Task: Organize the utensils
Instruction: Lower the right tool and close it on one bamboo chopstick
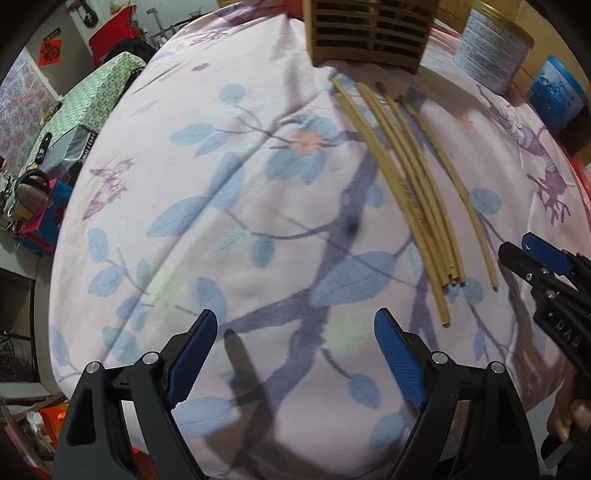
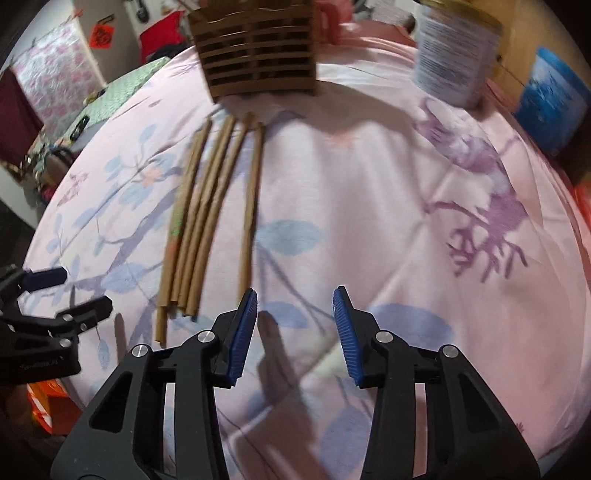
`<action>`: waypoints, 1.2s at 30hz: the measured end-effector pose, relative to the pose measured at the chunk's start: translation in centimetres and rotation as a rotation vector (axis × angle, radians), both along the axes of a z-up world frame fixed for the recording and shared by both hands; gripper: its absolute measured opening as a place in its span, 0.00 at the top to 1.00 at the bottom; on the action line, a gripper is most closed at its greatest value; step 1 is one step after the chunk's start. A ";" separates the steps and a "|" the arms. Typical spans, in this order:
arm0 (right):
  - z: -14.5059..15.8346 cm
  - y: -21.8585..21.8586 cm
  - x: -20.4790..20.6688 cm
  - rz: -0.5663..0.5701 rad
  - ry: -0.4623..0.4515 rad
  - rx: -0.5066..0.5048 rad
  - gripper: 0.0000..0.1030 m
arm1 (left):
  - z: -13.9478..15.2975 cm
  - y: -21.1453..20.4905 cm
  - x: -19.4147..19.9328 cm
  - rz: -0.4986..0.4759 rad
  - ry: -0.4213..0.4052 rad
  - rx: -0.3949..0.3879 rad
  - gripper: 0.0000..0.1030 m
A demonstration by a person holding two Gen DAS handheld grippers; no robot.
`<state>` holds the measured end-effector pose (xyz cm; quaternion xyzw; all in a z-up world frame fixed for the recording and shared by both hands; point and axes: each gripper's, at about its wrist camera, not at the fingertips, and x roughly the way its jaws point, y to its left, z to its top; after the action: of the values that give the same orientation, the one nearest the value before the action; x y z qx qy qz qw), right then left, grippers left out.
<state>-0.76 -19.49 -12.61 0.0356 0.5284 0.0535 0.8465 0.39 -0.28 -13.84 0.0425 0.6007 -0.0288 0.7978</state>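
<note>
Several bamboo chopsticks (image 1: 410,184) lie side by side on the pink floral tablecloth (image 1: 221,166). They also show in the right wrist view (image 2: 207,214). A slatted wooden holder (image 1: 369,33) stands upright just beyond their far ends; it also shows in the right wrist view (image 2: 258,48). My left gripper (image 1: 295,332) is open and empty, left of the chopsticks' near ends. My right gripper (image 2: 295,306) is open and empty, its left finger close to the near end of the rightmost chopstick (image 2: 251,206). The right gripper shows at the right edge of the left wrist view (image 1: 535,266).
A white tin can (image 1: 487,40) and a blue tub (image 1: 554,92) stand at the table's far right. They also show in the right wrist view, can (image 2: 454,55) and tub (image 2: 550,99). Cluttered furniture (image 1: 44,140) lies beyond the table's left edge.
</note>
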 end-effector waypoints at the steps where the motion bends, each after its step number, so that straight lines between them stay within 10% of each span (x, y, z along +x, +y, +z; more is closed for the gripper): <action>1: 0.1 -0.3 -0.1 -0.007 0.002 0.009 0.58 | -0.1 -0.4 0.0 -0.006 0.003 -0.005 0.17; 25: 1.3 0.1 -0.2 0.078 -0.039 0.002 0.57 | -0.5 -0.7 2.7 0.045 -0.020 -0.055 0.18; 36: -0.6 1.0 0.1 0.128 -0.004 -0.003 0.61 | -0.7 -4.7 1.1 -0.112 -0.032 -0.126 0.20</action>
<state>-0.71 -18.53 -13.20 0.0004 0.5282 0.1067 0.8424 1.45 -4.99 -14.56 0.0263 0.5814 -0.1104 0.8057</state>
